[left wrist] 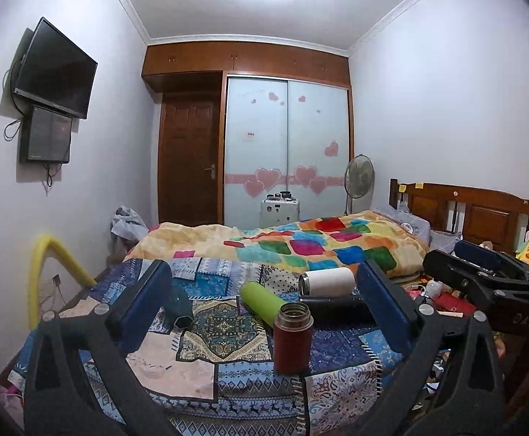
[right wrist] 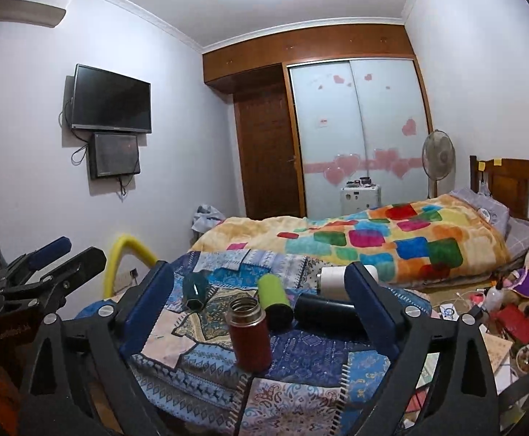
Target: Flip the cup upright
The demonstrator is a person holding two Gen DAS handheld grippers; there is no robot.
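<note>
A red cup (left wrist: 292, 339) (right wrist: 249, 334) stands upright with its metal mouth up on the patchwork cloth (left wrist: 199, 374) (right wrist: 293, 392). Behind it lie a green cup (left wrist: 260, 299) (right wrist: 274, 299), a black cup (left wrist: 337, 309) (right wrist: 326, 314), a white cup (left wrist: 328, 280) (right wrist: 331, 279) and a dark teal cup (left wrist: 180, 307) (right wrist: 196, 289), all on their sides. My left gripper (left wrist: 264, 309) is open and empty, fingers either side of the cups, held back from them. My right gripper (right wrist: 260, 312) is open and empty likewise. Each gripper shows in the other's view (left wrist: 482, 276) (right wrist: 46, 265).
A bed with a colourful blanket (left wrist: 300, 243) (right wrist: 373, 243) lies behind the cloth. A yellow foam-wrapped rail (left wrist: 57, 254) (right wrist: 130, 250) is at the left. Clutter (right wrist: 511, 316) covers the floor at the right. A fan (left wrist: 358, 178) stands by the wardrobe.
</note>
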